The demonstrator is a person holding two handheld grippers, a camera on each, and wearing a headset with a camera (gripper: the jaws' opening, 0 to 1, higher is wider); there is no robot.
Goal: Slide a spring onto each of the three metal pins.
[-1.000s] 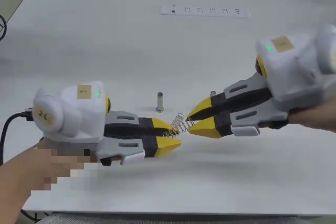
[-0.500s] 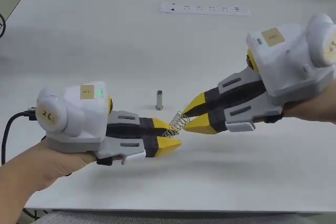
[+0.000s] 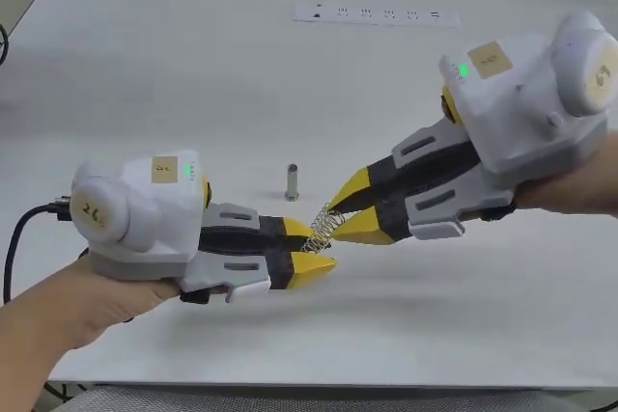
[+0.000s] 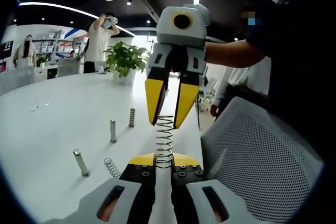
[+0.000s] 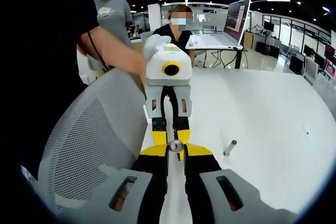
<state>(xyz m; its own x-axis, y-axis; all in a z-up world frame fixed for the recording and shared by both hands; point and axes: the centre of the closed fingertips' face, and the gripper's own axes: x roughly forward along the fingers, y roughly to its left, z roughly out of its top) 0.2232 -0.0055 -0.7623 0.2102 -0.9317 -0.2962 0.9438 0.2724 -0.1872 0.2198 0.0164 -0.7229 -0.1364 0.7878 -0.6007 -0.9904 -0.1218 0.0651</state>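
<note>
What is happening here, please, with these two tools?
A person holds a gripper in each hand over a white table. The left gripper is shut on one end of a spring. The right gripper has its jaws around the other end, but I cannot tell if it grips. The spring is in the air, not on a pin. A bare pin stands on the table, and a loose spring lies nearby.

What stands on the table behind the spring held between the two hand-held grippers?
An upright metal pin stands on the white table beyond the spring, apart from it. The right hand-held gripper covers the table beside that pin, so anything there is hidden.
</note>
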